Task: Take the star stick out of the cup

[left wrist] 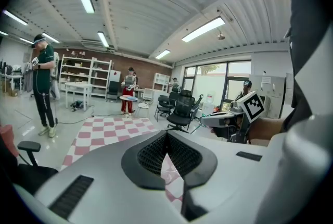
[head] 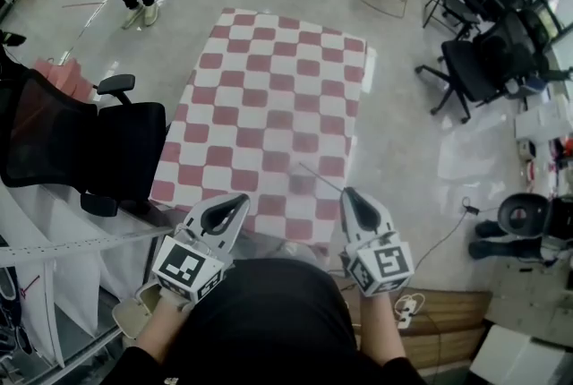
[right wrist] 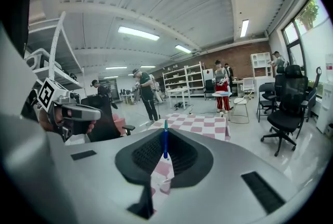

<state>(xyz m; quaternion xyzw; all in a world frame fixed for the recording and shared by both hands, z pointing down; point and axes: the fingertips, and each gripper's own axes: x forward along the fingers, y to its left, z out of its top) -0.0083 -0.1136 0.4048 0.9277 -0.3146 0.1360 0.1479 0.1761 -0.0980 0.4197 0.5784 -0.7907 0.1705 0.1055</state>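
Right gripper view: right gripper (right wrist: 165,131) closed on the stick (right wrist: 165,144).
The blue stick stands upright between the dark pads, clamped at the jaw tips, with its upper end just above them. In the head view the stick (head: 320,177) shows only as a thin, faint line running up and left from the right gripper (head: 351,195), above the near part of the checked table (head: 269,79). Its far end is too blurred to identify as the star. The left gripper (head: 240,200) is held level with the right one at the table's near edge, well apart from the stick. In the left gripper view its jaws (left wrist: 166,133) meet at the tips with nothing between them. A black chair (head: 81,141) stands just left of the table.
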